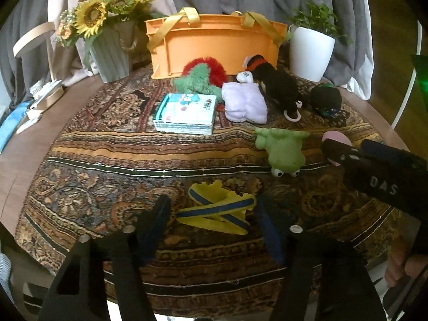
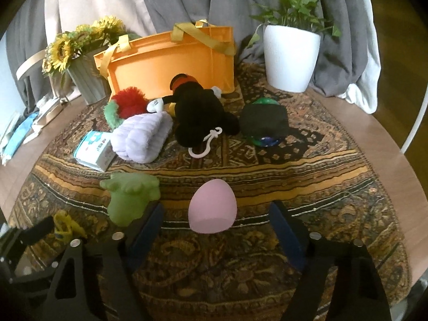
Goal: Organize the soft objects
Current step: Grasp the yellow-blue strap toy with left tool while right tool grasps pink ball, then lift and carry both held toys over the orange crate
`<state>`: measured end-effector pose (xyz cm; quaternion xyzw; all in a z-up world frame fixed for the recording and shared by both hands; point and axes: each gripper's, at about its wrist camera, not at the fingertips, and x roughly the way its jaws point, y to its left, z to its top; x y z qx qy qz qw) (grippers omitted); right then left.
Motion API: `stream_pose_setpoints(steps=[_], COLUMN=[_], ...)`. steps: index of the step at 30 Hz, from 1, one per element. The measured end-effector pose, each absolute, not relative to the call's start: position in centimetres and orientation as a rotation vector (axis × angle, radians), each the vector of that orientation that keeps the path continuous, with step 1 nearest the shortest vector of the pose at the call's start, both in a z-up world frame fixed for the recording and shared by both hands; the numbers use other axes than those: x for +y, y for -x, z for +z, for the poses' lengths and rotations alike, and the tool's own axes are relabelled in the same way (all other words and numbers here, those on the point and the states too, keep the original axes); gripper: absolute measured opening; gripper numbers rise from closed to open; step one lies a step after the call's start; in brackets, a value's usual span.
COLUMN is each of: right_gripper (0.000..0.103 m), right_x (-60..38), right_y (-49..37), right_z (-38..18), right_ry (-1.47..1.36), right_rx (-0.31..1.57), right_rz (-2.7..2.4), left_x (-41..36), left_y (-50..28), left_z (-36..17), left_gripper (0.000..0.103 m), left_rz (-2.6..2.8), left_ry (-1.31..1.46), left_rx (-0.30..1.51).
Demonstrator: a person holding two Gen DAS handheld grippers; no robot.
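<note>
Now: my right gripper [image 2: 214, 230] jaws spread, empty, pink egg [image 2: 212, 208] dead ahead between them; left gripper [image 1: 214, 214] jaws spread, flanking yellow strap toy [image 1: 218, 211], long axis crosswise.

rug [image 1: 107, 165]: woven cloth, rough under my tools
orange bin [image 1: 214, 45]: smooth matt plastic
lilac pouch [image 2: 141, 139]: ribbed plush
pink egg [image 2: 212, 208]: smooth, matt

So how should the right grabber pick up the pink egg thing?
Grip the pink egg across its wide lower belly, coming straight on from the near side, where the right gripper already faces it. Its jaws stand open on either side of it, not touching. The top narrows, so a hold there would likely slip off; the middle looks safest.
</note>
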<state>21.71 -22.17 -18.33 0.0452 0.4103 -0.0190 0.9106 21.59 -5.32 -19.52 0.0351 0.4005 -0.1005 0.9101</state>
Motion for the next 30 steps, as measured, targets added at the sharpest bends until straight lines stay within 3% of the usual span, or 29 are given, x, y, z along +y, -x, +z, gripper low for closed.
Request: stream_pose_setpoints(steps=[11, 22, 30], right_gripper=[0.039, 0.038, 0.038], right_x=[-22.2, -22.0, -21.1], right_y=[-23.1, -22.1, -22.7], right_z=[-19.9, -17.2, -12.9], right_ry=[-0.115, -0.114, -0.123], right_rx=[0.915, 0.865, 0.803], right_rz=[-0.014, -0.023, -0.002], left_x=[-5.7, -5.4, -4.4], left_y=[-22.3, -22.5, -23.6], left_z=[-19.6, -17.6, -13.0], left_gripper=[0.054, 0.053, 0.053], left_rz=[-0.211, -0.218, -0.222], left_ry=[-0.093, -0.066, -0.041], left_rx=[0.825, 0.791, 0.708])
